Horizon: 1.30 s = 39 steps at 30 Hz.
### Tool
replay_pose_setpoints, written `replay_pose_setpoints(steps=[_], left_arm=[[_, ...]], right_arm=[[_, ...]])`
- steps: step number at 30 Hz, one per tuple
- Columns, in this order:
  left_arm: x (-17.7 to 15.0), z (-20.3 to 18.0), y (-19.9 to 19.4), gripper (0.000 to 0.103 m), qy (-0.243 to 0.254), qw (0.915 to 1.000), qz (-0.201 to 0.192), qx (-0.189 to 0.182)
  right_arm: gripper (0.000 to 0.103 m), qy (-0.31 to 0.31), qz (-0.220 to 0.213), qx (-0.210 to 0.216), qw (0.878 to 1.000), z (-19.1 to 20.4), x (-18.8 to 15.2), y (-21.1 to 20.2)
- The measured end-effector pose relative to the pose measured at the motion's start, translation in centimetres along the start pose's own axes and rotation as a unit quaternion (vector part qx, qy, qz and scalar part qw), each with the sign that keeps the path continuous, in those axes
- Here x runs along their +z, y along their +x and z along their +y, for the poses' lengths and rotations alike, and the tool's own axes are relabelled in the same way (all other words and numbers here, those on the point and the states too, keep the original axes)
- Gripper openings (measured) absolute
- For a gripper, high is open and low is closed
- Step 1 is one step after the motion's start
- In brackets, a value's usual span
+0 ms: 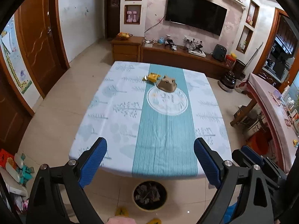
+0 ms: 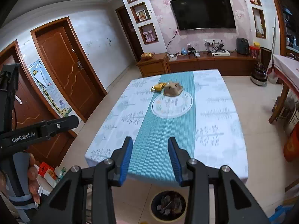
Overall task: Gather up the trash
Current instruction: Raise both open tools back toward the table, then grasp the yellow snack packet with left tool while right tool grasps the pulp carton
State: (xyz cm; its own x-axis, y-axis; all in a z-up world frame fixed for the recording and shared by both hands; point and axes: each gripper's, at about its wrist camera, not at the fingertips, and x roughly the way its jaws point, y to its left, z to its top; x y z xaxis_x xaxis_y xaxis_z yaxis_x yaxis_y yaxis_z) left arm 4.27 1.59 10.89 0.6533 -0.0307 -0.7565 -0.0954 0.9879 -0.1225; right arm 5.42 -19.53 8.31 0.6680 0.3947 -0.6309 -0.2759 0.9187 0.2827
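Note:
A yellow snack wrapper (image 1: 152, 77) and a brown crumpled paper carton (image 1: 166, 84) lie side by side on the far middle of the table (image 1: 115, 123), on its teal stripe. They also show in the right wrist view: the wrapper (image 2: 158, 87), the carton (image 2: 172, 90). A round trash bin (image 1: 150, 195) with scraps in it stands on the floor at the table's near edge; the right wrist view shows it too (image 2: 168, 206). My left gripper (image 1: 150, 160) is open and empty above the near edge. My right gripper (image 2: 150, 160) is open and empty, beside it.
A wooden TV cabinet (image 1: 186, 55) with clutter runs along the far wall under a TV. A second covered table (image 1: 269, 108) stands at the right. Boxes and packets (image 1: 13, 166) lie on the floor at the left. Wooden doors (image 2: 65, 71) line the left wall.

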Motion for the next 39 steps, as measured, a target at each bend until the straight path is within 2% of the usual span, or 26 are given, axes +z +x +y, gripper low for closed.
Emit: replay_pose_setpoints(steps=[4, 7, 11, 15, 21, 26, 30, 34, 36, 38, 39], left_arm=[[2.5, -0.1, 1.8, 0.093, 0.0, 0.9999, 0.007, -0.009], [4.6, 0.3, 4.3, 0.093, -0.002, 0.9996, 0.027, -0.009], [7.9, 0.8, 8.3, 0.093, 0.007, 0.9988, 0.041, -0.027], [12.1, 1.5, 13.9, 0.093, 0.028, 0.9958, 0.059, -0.064], [18.1, 2.9, 23.7, 0.093, 0.075, 0.9895, 0.105, -0.064], [22.3, 4.0, 31.8, 0.093, 0.121, 0.984, 0.123, -0.045], [24.5, 4.8, 36.6, 0.093, 0.129, 0.9806, 0.142, -0.04], [25.9, 5.3, 41.2, 0.093, 0.123, 0.9768, 0.167, -0.055], [26.3, 5.5, 43.1, 0.093, 0.119, 0.975, 0.178, -0.058], [26.5, 5.4, 44.5, 0.093, 0.118, 0.9732, 0.186, -0.065], [26.6, 5.4, 45.0, 0.093, 0.119, 0.9724, 0.189, -0.067]], right_arm=[[0.041, -0.007, -0.002, 0.0, 1.0, -0.2, 2.1, 2.0], [0.056, -0.008, -0.001, -0.004, 1.0, -0.5, 3.2, 3.7], [0.057, 0.005, 0.005, -0.021, 1.0, -1.5, 5.1, 7.2], [0.057, 0.029, 0.025, -0.055, 0.998, -2.9, 7.4, 11.9], [0.057, 0.078, 0.068, -0.096, 0.99, -4.6, 11.2, 20.6], [0.057, 0.115, 0.092, -0.119, 0.982, -5.8, 13.9, 27.9], [0.057, 0.14, 0.109, -0.128, 0.976, -6.8, 15.9, 33.4], [0.057, 0.168, 0.122, -0.133, 0.969, -7.9, 17.7, 38.6], [0.061, 0.188, 0.126, -0.133, 0.965, -8.6, 18.5, 41.0], [0.069, 0.197, 0.129, -0.136, 0.962, -9.1, 19.0, 42.9], [0.069, 0.199, 0.132, -0.139, 0.961, -9.2, 19.3, 43.9]])
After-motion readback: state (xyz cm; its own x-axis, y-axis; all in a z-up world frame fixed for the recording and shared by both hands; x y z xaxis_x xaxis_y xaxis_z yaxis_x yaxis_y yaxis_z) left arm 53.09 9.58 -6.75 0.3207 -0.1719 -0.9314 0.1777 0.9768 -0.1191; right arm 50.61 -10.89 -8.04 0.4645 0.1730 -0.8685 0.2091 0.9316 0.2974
